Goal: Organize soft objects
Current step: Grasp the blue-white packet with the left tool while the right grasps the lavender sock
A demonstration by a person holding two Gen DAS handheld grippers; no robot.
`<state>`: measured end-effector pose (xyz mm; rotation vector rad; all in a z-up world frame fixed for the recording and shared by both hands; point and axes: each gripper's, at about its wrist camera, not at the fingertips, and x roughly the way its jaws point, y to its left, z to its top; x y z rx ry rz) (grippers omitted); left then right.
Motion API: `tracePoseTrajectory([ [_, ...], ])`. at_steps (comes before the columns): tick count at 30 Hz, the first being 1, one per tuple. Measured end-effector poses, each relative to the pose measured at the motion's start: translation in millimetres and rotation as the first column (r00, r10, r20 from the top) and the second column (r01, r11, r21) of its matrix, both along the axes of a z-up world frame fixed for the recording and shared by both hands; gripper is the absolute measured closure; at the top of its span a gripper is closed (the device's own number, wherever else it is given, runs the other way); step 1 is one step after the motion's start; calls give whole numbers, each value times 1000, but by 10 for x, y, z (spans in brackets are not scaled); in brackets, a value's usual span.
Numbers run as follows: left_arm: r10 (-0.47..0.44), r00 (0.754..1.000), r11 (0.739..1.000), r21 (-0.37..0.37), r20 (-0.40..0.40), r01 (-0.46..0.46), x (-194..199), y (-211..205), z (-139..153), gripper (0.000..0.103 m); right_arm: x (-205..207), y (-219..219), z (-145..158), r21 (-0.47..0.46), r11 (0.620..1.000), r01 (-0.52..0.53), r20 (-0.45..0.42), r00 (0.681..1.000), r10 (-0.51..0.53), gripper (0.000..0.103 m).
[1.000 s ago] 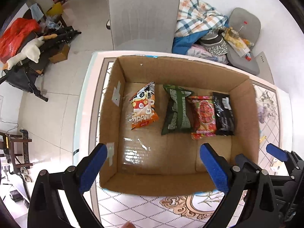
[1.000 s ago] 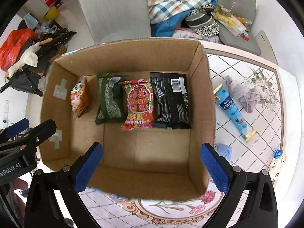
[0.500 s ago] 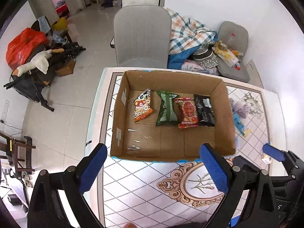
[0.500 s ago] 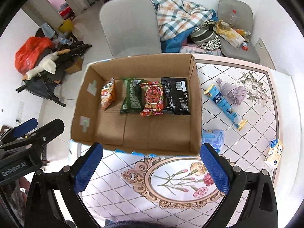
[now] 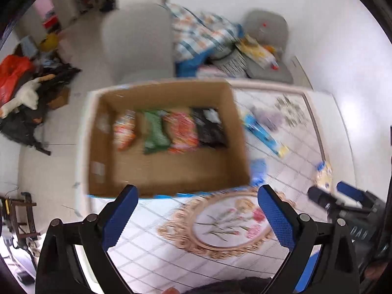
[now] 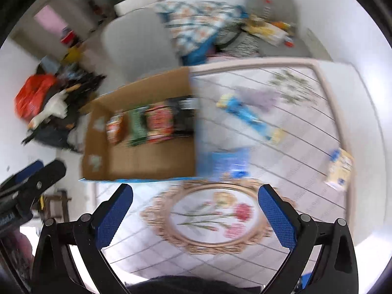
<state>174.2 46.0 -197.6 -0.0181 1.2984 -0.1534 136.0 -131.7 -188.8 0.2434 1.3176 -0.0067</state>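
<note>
Both views have pulled back and swung right since earlier. We see left gripper (image 5: 197, 216) and right gripper (image 6: 195, 216) spread apart, empty, above the table (image 6: 325, 73). Four snack packets (image 5: 169, 132) lie side by side inside the box (image 5: 169, 171); other packets (image 6: 247, 116) sit beside it.

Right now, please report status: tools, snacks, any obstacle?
Left tool open, empty. Right tool open, empty. Four snack packets in brown cardboard box; long blue packet on table. No obstacle seen.

Pretty messy room beyond the table: grey chair (image 5: 138, 41) at the far side, plaid blanket (image 5: 201, 34) heaped to its right, grey cushion (image 5: 267, 28) further right, and a red bag (image 5: 12, 71) on the floor far left.
</note>
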Motion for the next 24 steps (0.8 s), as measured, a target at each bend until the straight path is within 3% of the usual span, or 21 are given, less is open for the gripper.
tracePoseTrajectory([
  [3, -58, 997, 998, 15, -60, 59, 57, -488, -323, 3, -28, -620, -176, -35, 996, 77, -48, 996, -79, 0],
  [5, -100, 992, 993, 62, -82, 105, 68, -804, -534, 3, -38, -975, -290, -51, 994, 101, -75, 992, -105, 0],
  [8, -229, 966, 951, 183, -124, 249, 117, -1354, -918, 3, -42, -1394, -435, -64, 991, 117, -107, 987, -123, 0],
  [9, -295, 944, 914, 244, -146, 323, 130, -1546, -1050, 3, -32, -1519, -478, -63, 992, 113, -117, 986, -120, 0],
  [12, -505, 831, 732, 395, -232, 555, 128, -2084, -1472, 3, 17, -1801, -628, -60, 995, 83, -148, 985, -91, 0],
  [15, -581, 737, 603, 425, -345, 675, 161, -2313, -1826, 3, 97, -1980, -817, -65, 996, 56, -181, 981, -67, 0],
  [17, -609, 670, 488, 464, -425, 739, 184, -2439, -2075, 3, 171, -2059, -925, -59, 998, 39, -195, 979, -50, 0],
  [20, -631, 601, 383, 477, -490, 791, 213, -2581, -2322, 3, 308, -2143, -1074, -38, 999, 7, -217, 976, -15, 0],
  [22, -631, 568, 335, 475, -528, 814, 227, -2652, -2488, 3, 418, -2169, -1132, -23, 1000, -16, -221, 975, 11, 0],
  [24, -632, 539, 303, 463, -557, 833, 229, -2709, -2621, 3, 552, -2199, -1169, -16, 999, -38, -221, 975, 33, 0],
])
